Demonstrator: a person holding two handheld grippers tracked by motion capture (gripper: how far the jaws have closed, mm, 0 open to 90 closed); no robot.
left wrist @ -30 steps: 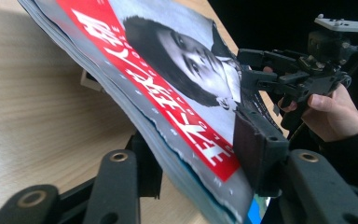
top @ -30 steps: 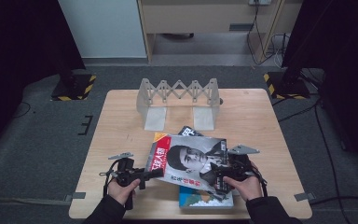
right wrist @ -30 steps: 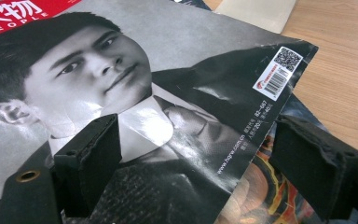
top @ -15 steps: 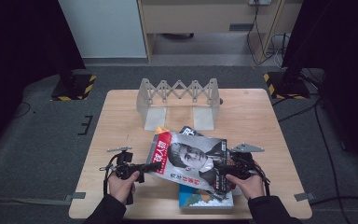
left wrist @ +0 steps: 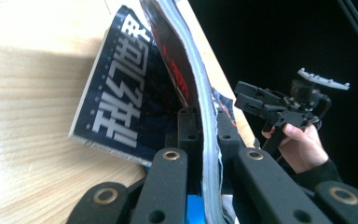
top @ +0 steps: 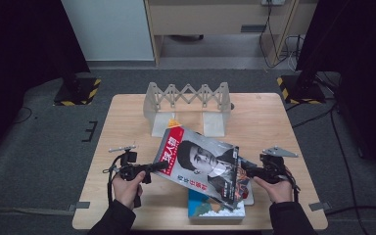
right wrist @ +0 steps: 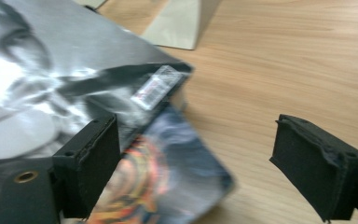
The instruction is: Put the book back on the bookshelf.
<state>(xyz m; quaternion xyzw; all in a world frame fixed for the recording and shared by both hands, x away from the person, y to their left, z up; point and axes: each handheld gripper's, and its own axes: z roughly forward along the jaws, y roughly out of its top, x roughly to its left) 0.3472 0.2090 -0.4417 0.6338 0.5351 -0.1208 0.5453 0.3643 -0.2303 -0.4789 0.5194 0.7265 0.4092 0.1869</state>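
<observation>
A magazine (top: 200, 164) with a face on its cover and a red spine lies tilted over a stack of books. My left gripper (top: 160, 166) has just closed and is shut on the magazine's spine-side edge. In the left gripper view the jaws (left wrist: 205, 126) pinch the page edges (left wrist: 200, 93), raised above a dark blue book (left wrist: 121, 107) with white characters. My right gripper (top: 248, 171) is at the magazine's right edge. It is open, has just widened slightly, and its pads (right wrist: 93, 158) touch nothing. Under the magazine (right wrist: 51, 70) a colourful book (right wrist: 168, 177) pokes out.
A grey accordion-style rack (top: 188, 95) stands at the back middle of the wooden table (top: 274, 122). A blue book (top: 210, 209) sticks out from under the magazine near the table's front edge. Dark floor surrounds the table.
My left gripper closed on the magazine's spine-side edge and lifted it a little. The right gripper drew back to the right, off the magazine.
</observation>
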